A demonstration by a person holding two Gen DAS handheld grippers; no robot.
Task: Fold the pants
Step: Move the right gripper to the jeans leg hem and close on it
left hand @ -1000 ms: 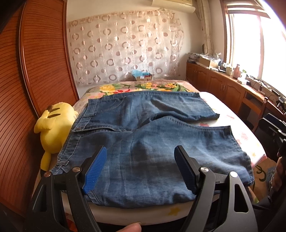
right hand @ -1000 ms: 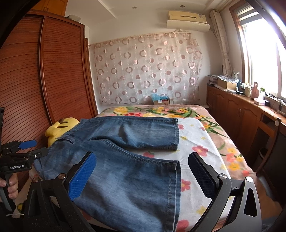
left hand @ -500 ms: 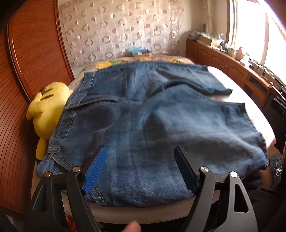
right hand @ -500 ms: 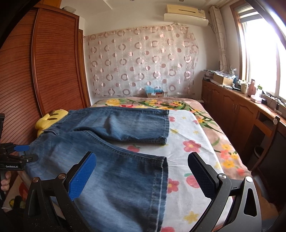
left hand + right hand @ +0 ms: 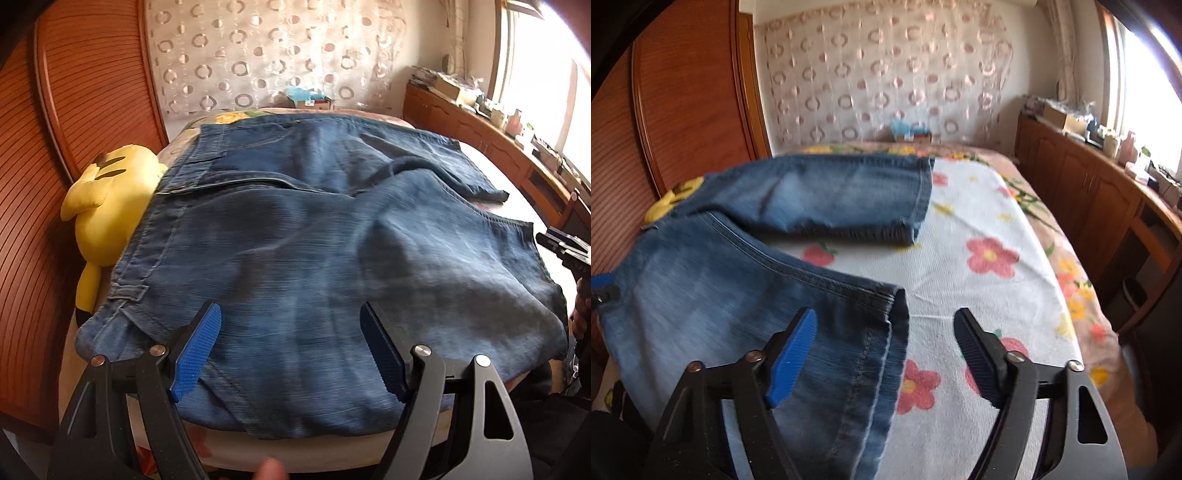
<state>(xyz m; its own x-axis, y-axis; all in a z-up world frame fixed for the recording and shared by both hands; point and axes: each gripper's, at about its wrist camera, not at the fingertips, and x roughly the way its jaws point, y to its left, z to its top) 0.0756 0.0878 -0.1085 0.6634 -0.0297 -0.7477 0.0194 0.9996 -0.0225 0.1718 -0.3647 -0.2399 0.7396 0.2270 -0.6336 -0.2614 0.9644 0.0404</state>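
Blue denim pants lie spread flat on the bed, waistband to the left, two short legs to the right. My left gripper is open, just above the near leg close to the waistband corner. My right gripper is open over the near leg's hem, left pad above denim, right pad above the sheet. The far leg lies flat beyond. The right gripper's tip also shows at the right edge of the left wrist view.
A floral sheet covers the bed. A yellow plush toy lies left of the waistband against the wooden wardrobe. Wooden cabinets with clutter run along the right under the window. A small box sits at the far end.
Both grippers have moved forward and down toward the pants; the denim fills more of each view. The right gripper now sits over the near hem. Both stay open.
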